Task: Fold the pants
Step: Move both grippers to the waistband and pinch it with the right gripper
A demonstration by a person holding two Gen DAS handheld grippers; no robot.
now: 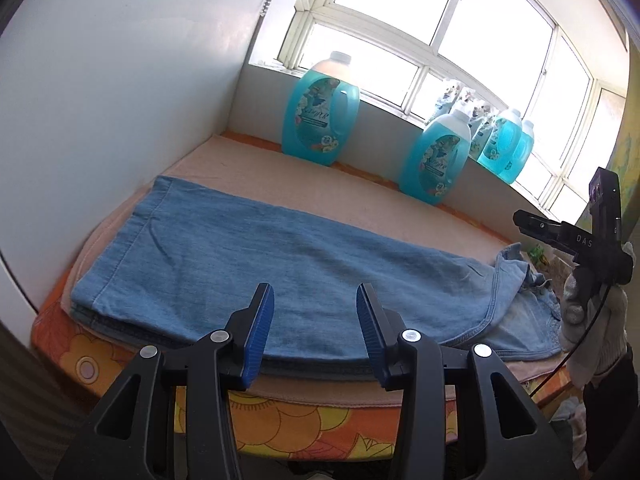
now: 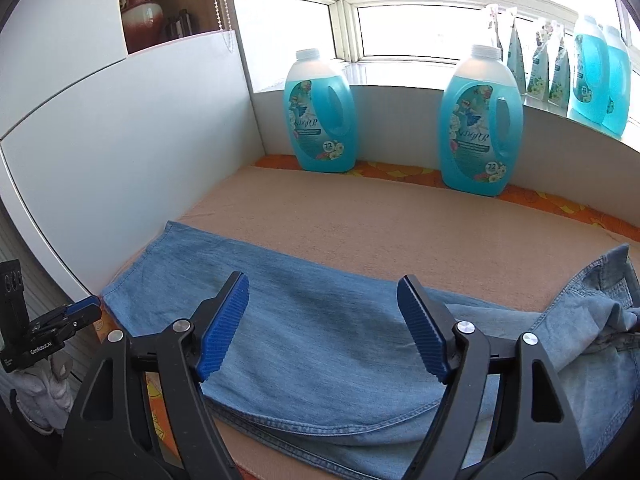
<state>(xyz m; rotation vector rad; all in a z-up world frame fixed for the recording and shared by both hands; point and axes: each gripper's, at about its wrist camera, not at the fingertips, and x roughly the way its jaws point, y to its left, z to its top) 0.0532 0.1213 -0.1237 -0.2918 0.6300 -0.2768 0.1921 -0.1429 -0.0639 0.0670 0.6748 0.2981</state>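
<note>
Blue denim pants (image 1: 256,264) lie flat on a peach towel (image 1: 320,188), legs stacked lengthwise, hems at the left and the rumpled waist (image 1: 524,288) at the right. My left gripper (image 1: 316,320) is open and empty, just above the pants' near edge. My right gripper (image 2: 324,320) is open and empty above the middle of the pants (image 2: 320,340). The right gripper also shows in the left wrist view (image 1: 536,228) beyond the waist end. The left gripper shows in the right wrist view (image 2: 80,312) by the hem end.
Two blue detergent jugs (image 2: 320,116) (image 2: 478,124) stand at the back of the table. More jugs (image 2: 598,76) and pouches (image 2: 544,64) sit on the windowsill. A white wall panel (image 2: 120,168) closes the left side. An orange flowered cloth (image 1: 300,424) covers the table's front edge.
</note>
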